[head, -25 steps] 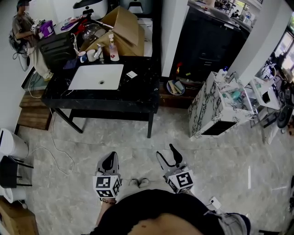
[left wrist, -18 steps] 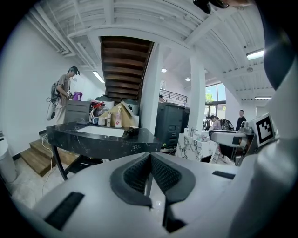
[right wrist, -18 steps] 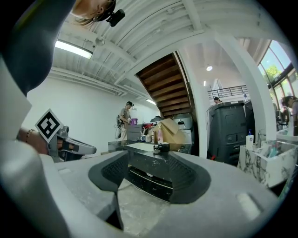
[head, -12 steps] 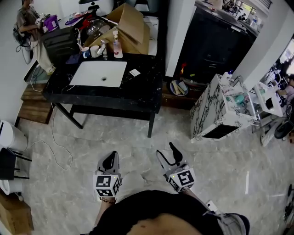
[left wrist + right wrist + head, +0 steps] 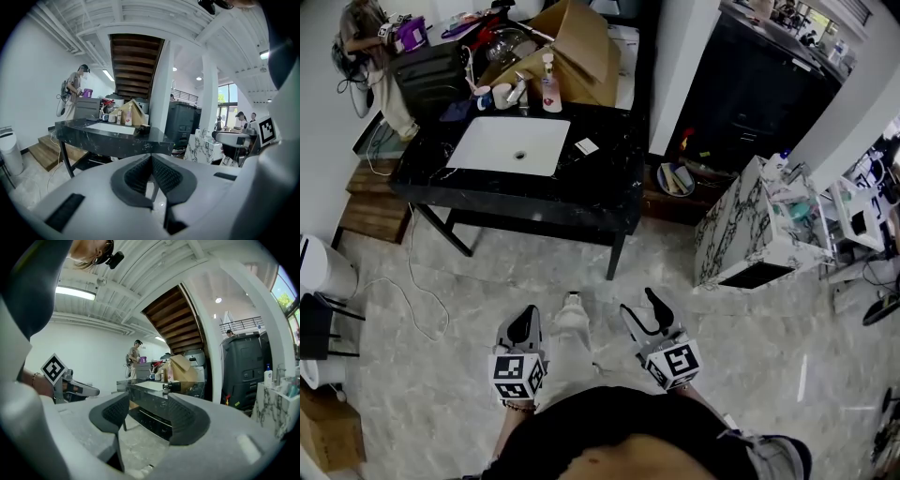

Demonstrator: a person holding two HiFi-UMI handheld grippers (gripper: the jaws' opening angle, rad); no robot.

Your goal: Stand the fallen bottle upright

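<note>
Pale marble floor point(image 5: 422, 375) is spreading under the person, and a black desk point(image 5: 581, 192) with a white sink point(image 5: 511, 145) is standing further ahead. The fallen bottle point(image 5: 586, 146) is lying on its side on the desk, just right of the sink. It is lying well apart from both grippers, with open floor and the desk's front edge between.

The left gripper point(image 5: 523, 325) is hanging low over the floor, and its fingers point(image 5: 136, 173) are pressing together with nothing between them. The right gripper point(image 5: 645, 314) is hanging beside it at about the same height. Its fingers point(image 5: 187, 418) are standing wide apart and empty. In the right gripper view the bottle is showing far off, above the gap of the fingers.

A shoe point(image 5: 572, 302) of the person is showing between the two grippers. At the back edge of the desk a pump bottle point(image 5: 549, 84) is standing upright near some cups point(image 5: 492, 97), and a cardboard box point(image 5: 581, 47) is standing behind them. A white cabinet point(image 5: 750, 230) is standing right of the desk, and another person point(image 5: 370, 42) is standing at the far left.
</note>
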